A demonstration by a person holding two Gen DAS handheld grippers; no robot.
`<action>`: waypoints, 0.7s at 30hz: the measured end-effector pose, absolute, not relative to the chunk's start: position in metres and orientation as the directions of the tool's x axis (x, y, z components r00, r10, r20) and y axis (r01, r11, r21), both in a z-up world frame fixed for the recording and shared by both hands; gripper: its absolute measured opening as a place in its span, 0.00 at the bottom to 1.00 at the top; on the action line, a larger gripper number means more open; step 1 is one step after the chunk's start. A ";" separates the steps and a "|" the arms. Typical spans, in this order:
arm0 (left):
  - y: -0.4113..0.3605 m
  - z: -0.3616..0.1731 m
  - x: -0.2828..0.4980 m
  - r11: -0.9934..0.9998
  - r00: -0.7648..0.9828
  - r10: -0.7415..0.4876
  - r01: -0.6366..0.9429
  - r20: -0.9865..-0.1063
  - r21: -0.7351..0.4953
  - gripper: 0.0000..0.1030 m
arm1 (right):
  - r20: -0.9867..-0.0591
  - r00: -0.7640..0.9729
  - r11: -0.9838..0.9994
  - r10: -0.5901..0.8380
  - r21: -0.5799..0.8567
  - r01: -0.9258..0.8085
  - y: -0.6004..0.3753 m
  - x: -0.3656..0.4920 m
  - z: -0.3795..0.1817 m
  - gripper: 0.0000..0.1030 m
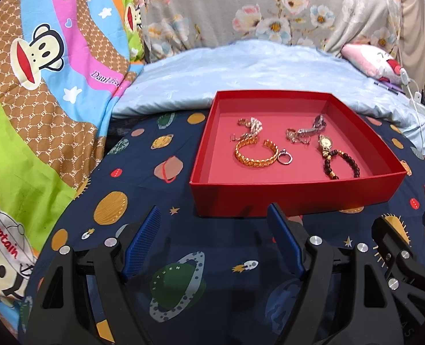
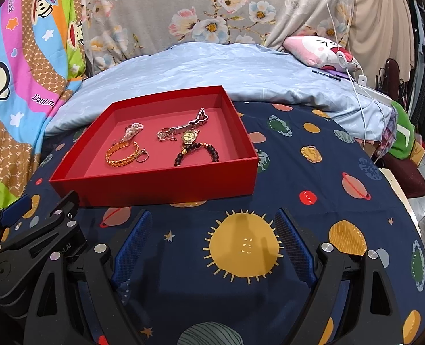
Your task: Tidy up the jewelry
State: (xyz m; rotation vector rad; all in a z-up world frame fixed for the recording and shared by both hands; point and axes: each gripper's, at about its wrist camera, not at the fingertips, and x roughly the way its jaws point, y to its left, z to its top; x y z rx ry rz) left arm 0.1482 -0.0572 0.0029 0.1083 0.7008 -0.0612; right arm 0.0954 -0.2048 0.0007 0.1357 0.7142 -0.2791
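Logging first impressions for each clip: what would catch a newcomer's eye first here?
The red box stands out first, sitting on a dark blue planet-print cloth with jewelry scattered inside: a gold bracelet, a ring touching it, a gold watch and a dark bead bracelet. Near the bottom of each view, the left gripper and right gripper hang open and empty just short of the box.

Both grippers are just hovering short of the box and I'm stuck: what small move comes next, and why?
Probably ease the open left gripper forward over the red box's near wall toward the gold chain bracelet; it lies nearest, though a silver ring touches it.
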 end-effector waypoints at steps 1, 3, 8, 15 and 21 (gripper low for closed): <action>-0.057 0.007 0.150 0.993 0.754 -0.024 0.096 -0.657 0.073 0.72 | -0.663 0.719 0.952 -0.210 0.028 0.304 -0.205 0.096 0.005 0.83; -0.056 0.016 0.151 0.993 0.747 -0.028 0.098 -0.664 0.067 0.72 | -0.668 0.712 0.950 -0.215 0.024 0.310 -0.205 0.097 0.012 0.83; -0.057 0.029 0.153 0.992 0.731 -0.024 0.103 -0.682 0.075 0.72 | -0.689 0.689 0.948 -0.223 0.012 0.318 -0.204 0.101 0.020 0.83; -0.057 0.029 0.157 0.990 0.690 -0.031 0.121 -0.724 0.072 0.72 | -0.710 0.670 0.949 -0.216 0.009 0.316 -0.203 0.102 0.022 0.83; -0.057 0.029 0.158 0.990 0.684 -0.028 0.121 -0.729 0.075 0.72 | -0.712 0.668 0.948 -0.218 0.007 0.317 -0.203 0.103 0.023 0.83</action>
